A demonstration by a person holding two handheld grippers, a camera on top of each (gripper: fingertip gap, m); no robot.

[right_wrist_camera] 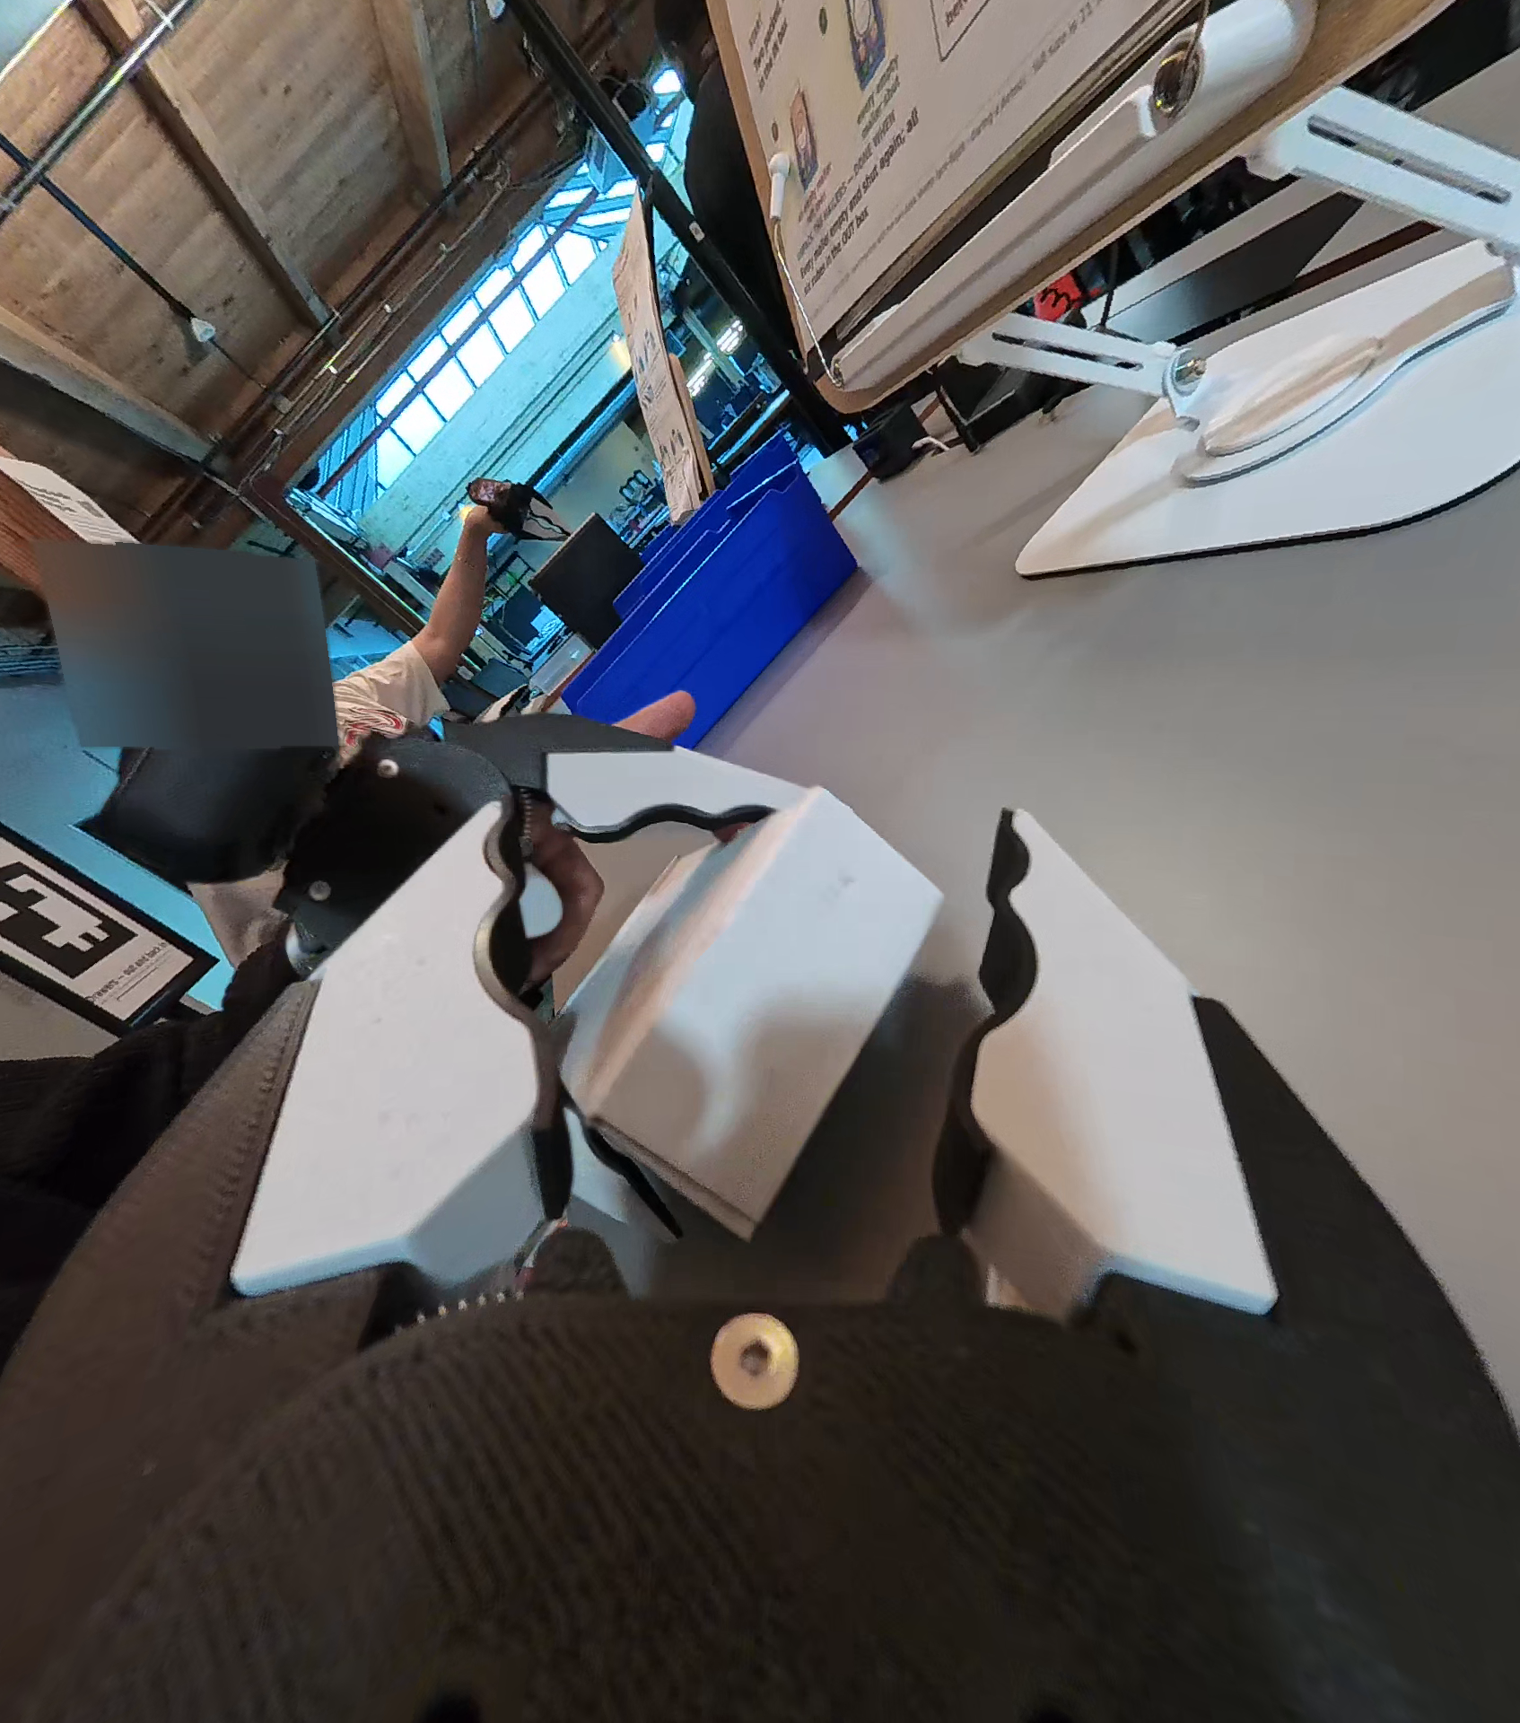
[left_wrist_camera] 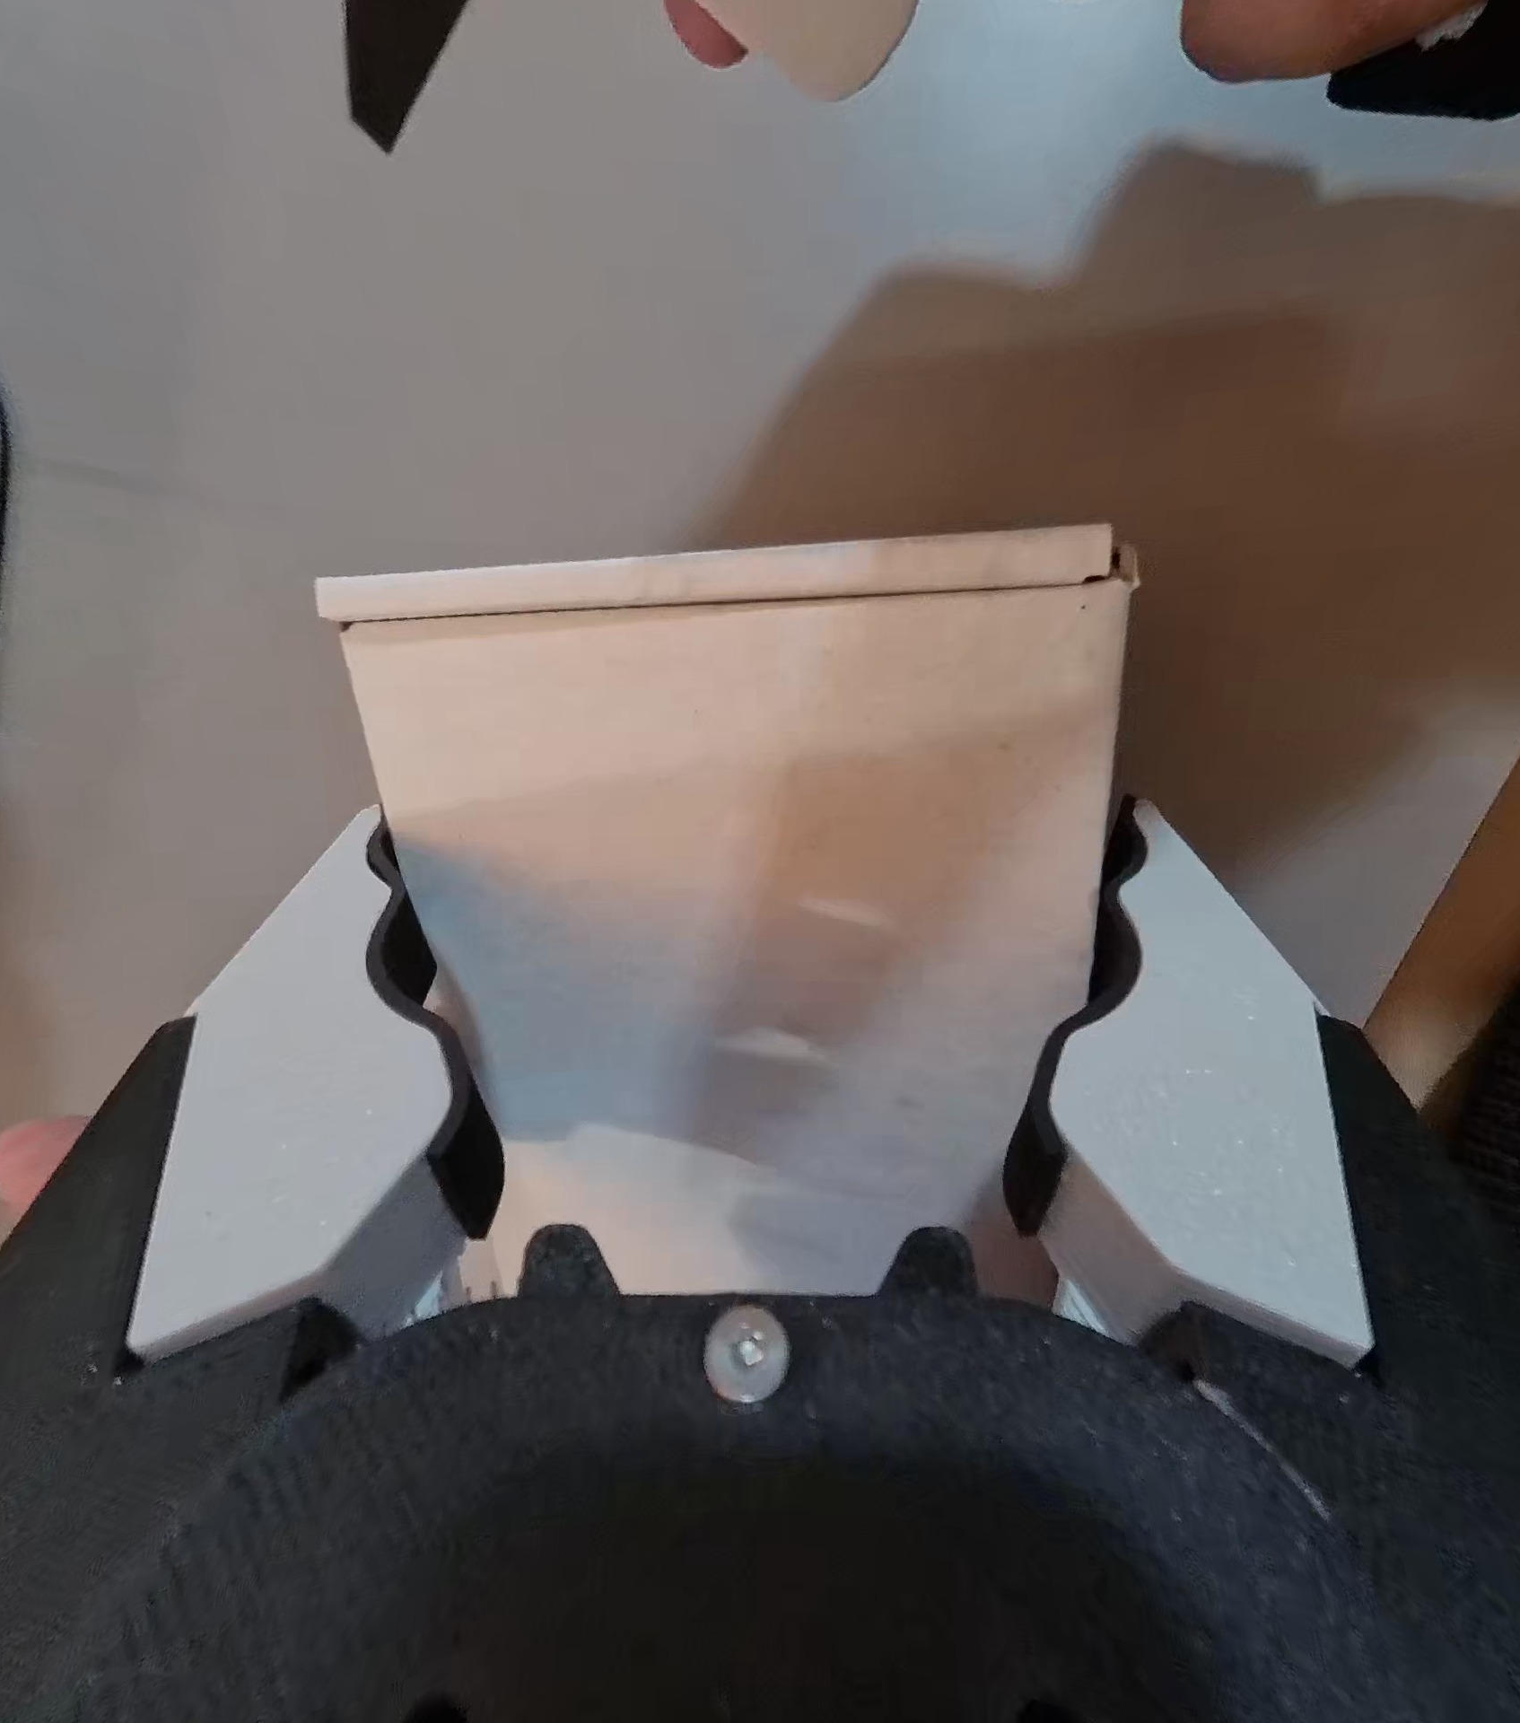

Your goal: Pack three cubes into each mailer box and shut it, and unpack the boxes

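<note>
Left tongs (left_wrist_camera: 752, 942) around mailer box (left_wrist_camera: 728, 820); contents hidden

A closed white mailer box (left_wrist_camera: 738, 839) is being clamped between the wavy black pads (left_wrist_camera: 421, 1007) of the left gripper (left_wrist_camera: 752, 932) above a grey table (left_wrist_camera: 365, 326), its lid edge pointing away.

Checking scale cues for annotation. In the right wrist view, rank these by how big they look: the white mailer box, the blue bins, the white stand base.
1. White mailer box, largest, though it sits nearest the camera, which inflates it.
2. White stand base.
3. Blue bins, smallest, but farthest off, so true size is unsure.
</note>
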